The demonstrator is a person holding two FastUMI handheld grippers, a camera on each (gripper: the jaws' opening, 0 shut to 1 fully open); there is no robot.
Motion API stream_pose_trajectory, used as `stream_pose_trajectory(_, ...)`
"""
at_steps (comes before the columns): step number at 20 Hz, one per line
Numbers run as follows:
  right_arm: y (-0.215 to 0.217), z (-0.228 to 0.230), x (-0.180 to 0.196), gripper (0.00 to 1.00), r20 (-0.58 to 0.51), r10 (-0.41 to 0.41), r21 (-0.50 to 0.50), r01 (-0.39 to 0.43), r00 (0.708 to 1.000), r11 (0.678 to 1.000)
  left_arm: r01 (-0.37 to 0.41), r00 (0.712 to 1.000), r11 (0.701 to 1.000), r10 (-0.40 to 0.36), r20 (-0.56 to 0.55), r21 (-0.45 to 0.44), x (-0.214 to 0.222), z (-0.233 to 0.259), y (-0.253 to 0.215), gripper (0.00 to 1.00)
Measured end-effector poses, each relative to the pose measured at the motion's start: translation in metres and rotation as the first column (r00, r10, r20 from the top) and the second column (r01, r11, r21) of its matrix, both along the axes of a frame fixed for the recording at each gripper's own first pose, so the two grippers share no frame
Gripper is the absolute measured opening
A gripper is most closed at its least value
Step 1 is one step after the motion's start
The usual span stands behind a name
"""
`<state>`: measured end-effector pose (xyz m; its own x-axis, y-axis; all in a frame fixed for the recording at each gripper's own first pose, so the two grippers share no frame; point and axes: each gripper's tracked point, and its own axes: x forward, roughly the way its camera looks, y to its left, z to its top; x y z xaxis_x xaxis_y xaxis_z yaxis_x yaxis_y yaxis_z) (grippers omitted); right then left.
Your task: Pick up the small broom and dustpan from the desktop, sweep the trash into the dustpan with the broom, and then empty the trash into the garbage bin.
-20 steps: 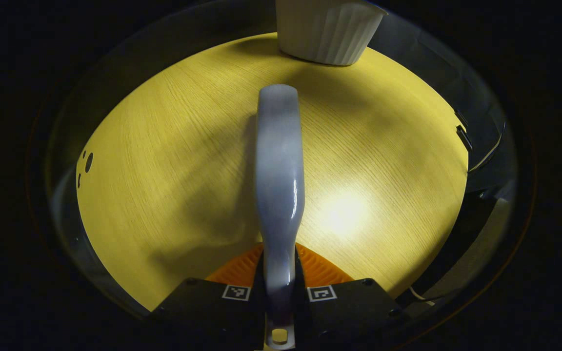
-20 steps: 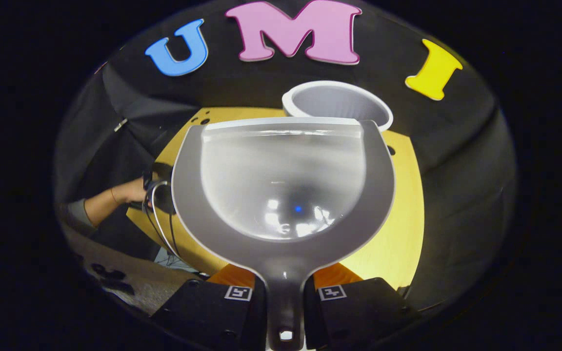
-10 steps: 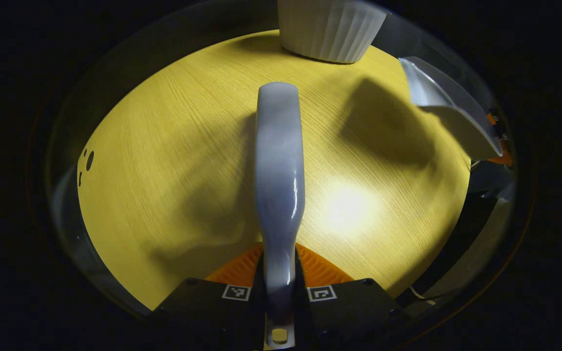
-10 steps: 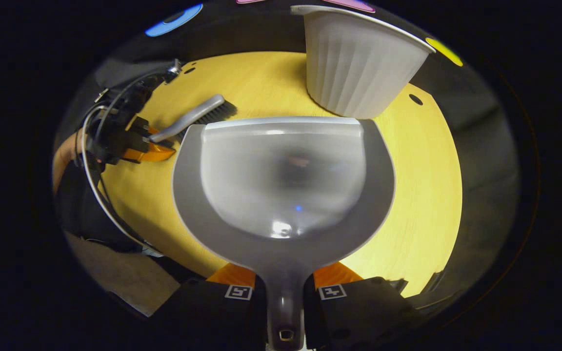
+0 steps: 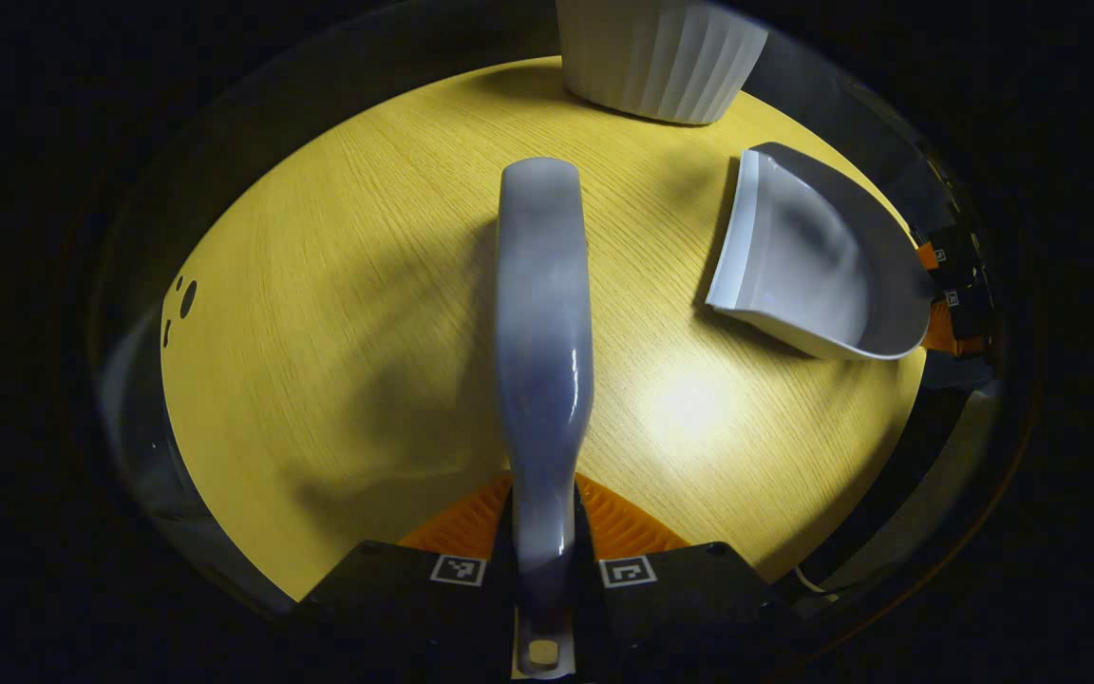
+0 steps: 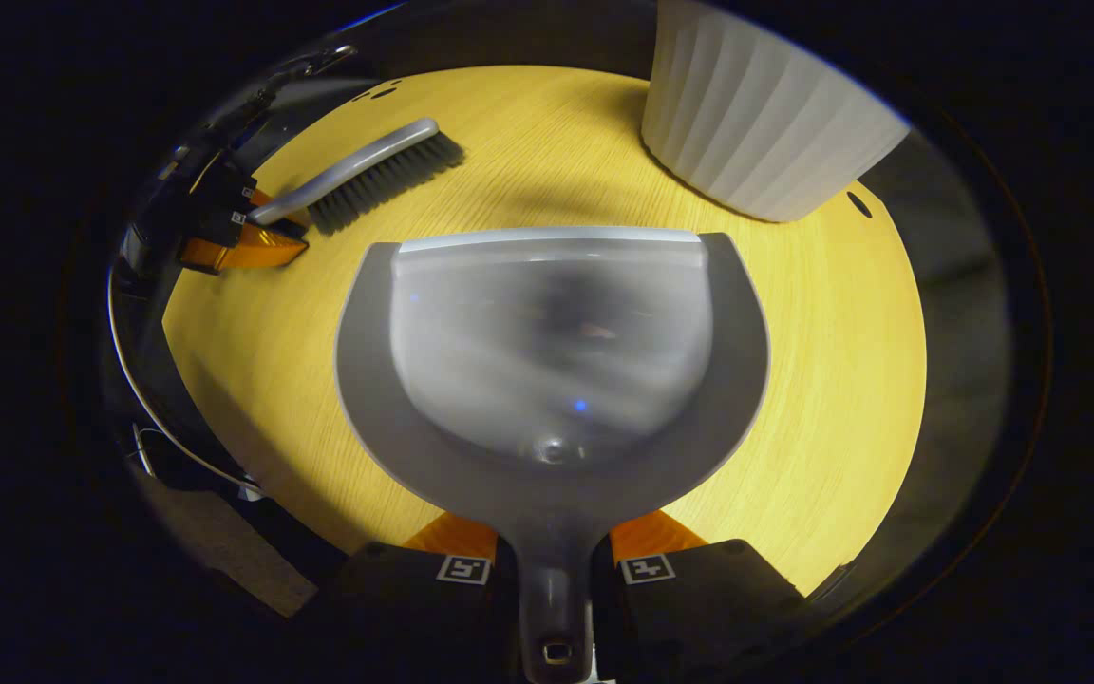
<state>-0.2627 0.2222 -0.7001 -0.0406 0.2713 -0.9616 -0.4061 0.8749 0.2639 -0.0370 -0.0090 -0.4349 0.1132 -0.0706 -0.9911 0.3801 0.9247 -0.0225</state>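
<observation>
Left tongs [image 5: 543, 560] clamped on handle; right tongs [image 6: 555, 570] likewise, both low.

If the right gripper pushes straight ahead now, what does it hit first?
Likely bare table. The right gripper is shut on the dustpan, whose front lip leads. The bin sits ahead but off to the right, so probably missed; depth is unclear.
</observation>
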Motion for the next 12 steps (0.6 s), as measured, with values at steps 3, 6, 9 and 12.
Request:
stream_pose_trajectory(3, -0.002, -0.003, -0.003, 0.41, 0.001, 0.001, 0.026, -0.001, 1.0, 1.0, 0.002, 1.0, 1.0, -0.002, 0.0, 0.024, 0.001, 0.0, 0.003, 0.31)
stream_pose_trajectory(6, -0.004, -0.006, -0.002, 0.36, 0.005, 0.008, 0.034, -0.008, 1.0, 0.999, 0.006, 1.0, 0.997, -0.007, 0.01, 0.083, 0.003, 0.0, 0.011, 0.42)
stream_pose_trajectory(9, 0.001, -0.003, -0.004, 0.39, -0.024, -0.019, 0.082, 0.021, 1.0, 0.996, -0.001, 1.0, 0.991, -0.002, 0.026, 0.13, 0.005, 0.002, 0.017, 0.61)
stream_pose_trajectory(12, 0.009, 0.006, -0.004, 0.52, -0.05, -0.049, 0.144, 0.056, 0.998, 0.988, -0.02, 0.999, 0.99, 0.014, 0.04, 0.139, 0.003, 0.01, 0.018, 0.78)
